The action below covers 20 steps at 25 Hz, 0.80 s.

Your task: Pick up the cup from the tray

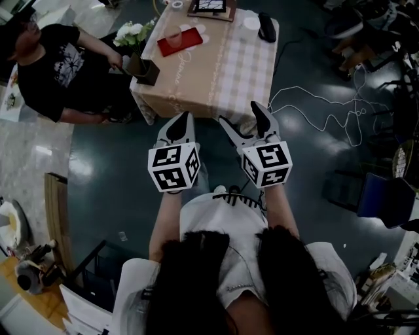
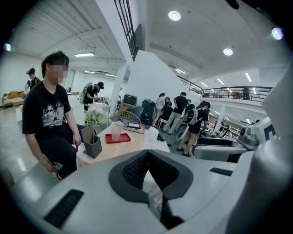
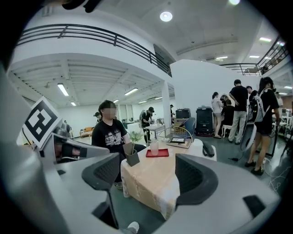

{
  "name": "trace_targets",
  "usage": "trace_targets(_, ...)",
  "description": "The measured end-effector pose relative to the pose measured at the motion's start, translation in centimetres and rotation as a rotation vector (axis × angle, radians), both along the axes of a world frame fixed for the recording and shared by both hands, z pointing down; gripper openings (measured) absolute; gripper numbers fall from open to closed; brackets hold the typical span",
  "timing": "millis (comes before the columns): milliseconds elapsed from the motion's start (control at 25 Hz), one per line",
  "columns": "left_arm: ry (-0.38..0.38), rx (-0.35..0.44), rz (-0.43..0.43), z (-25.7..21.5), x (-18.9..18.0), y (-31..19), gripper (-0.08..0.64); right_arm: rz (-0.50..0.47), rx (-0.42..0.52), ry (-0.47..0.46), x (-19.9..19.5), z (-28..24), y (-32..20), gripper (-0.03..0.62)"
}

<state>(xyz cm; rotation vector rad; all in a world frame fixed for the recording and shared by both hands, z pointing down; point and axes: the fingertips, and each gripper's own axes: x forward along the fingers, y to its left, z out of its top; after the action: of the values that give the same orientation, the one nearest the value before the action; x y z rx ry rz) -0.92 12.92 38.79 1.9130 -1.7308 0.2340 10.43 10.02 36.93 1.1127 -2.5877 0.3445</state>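
A clear cup [image 1: 173, 37] stands on a red tray [image 1: 185, 43] at the far left of a table with a checked cloth [image 1: 216, 78]. The cup [image 2: 116, 130] and tray [image 2: 117, 138] also appear small in the left gripper view, and the cup [image 3: 154, 147] on its tray [image 3: 158, 153] in the right gripper view. Both grippers hang over the dark floor, short of the table's near edge. My left gripper [image 1: 181, 124] is shut with nothing in it. My right gripper [image 1: 245, 121] stands open and empty, its fingers [image 3: 107, 171] framing the table.
A grey pot [image 1: 145, 69] with white flowers sits at the table's left corner. A person in black [image 1: 59, 72] sits beside it. A black object [image 1: 266, 27] and a framed board [image 1: 211, 8] lie at the far end. White cable [image 1: 321, 108] trails on the floor at right.
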Motion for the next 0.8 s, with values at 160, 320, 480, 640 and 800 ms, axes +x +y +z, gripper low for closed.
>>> trace_targets(160,0.010,0.006,0.001,-0.3,-2.0,-3.1,0.006,0.001,-0.011,0.014,-2.2,0.3,-2.5,0.367)
trace_targets(320,-0.001,0.007,0.029,-0.8,-3.6,-5.3,0.006,0.000,0.005,0.020,-4.5,-0.2,-4.7,0.370)
trace_targets(480,0.001,0.001,0.057,-0.6,-5.2,-7.5,0.006,0.011,0.006,0.028,-6.8,-0.3,-6.8,0.370)
trace_targets(640,-0.001,0.004,0.077,-0.7,-6.8,-9.5,0.006,0.033,0.021,0.034,-8.4,-0.8,-8.9,0.370)
trace_targets(800,-0.004,0.002,0.108,-0.8,-8.1,-11.3,0.006,0.049,0.031,0.026,-10.0,-1.3,-10.7,0.370)
